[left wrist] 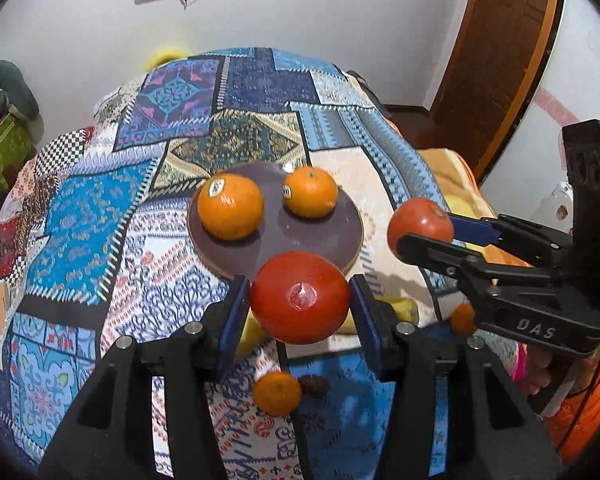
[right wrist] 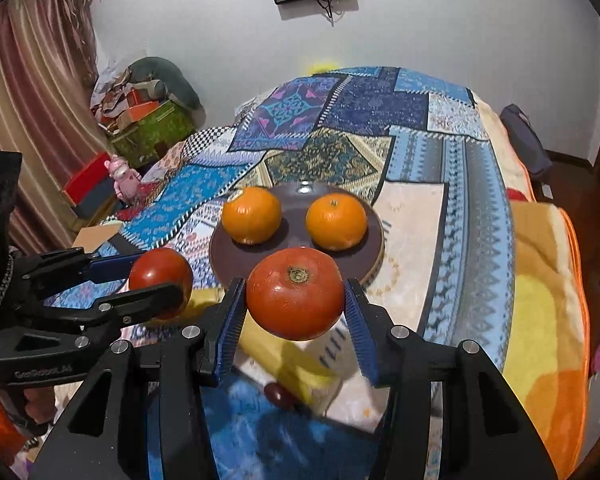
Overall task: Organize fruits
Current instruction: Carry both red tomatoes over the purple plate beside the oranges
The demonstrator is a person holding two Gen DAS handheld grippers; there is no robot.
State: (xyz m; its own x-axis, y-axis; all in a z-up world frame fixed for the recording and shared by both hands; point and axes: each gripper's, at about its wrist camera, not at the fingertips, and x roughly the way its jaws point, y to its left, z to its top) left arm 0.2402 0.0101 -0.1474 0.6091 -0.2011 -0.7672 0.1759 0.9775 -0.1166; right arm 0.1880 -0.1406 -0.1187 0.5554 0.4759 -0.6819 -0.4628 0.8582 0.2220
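Landmark: a round dark-brown plate (left wrist: pixel 332 240) is lying on the patchwork blue-patterned quilt (left wrist: pixel 100 216) of a bed; every place below is given from this plate.
Plate contents: two round orange citrus fruits, a larger stickered orange (left wrist: pixel 230 206) on the plate's left half and a smaller stickered orange (left wrist: pixel 311 197) on its right half, are sitting apart, leaving the near half bare, seemingly as room for more fruit.
Left claw (left wrist: pixel 300 300): it is pinching a big round red tomato with a scarred skin patch (left wrist: pixel 300 297) between its blue pads, hanging just short of the plate's near rim, clear of the quilt.
Right claw (right wrist: pixel 295 300): it is pinching a second round red tomato with a dry brown stem scar (right wrist: pixel 295 293), stem end up, likewise hovering at the plate's near rim, to the right of the left claw.
Why held so: both tomatoes are being gripped across their widest part, probably so the smooth skins do not slip, and are pointing at the bare near half of the plate.
Loose fruit: a small orange mandarin (left wrist: pixel 277 393) and a dark reddish date-like fruit (left wrist: pixel 314 384) are lying on the quilt nearer the person than the plate; yellow fruit, likely a banana (left wrist: pixel 404 307), is lying partly hidden behind the left claw.
Judgement: the gathering is looking partway done, with several pieces off the plate.
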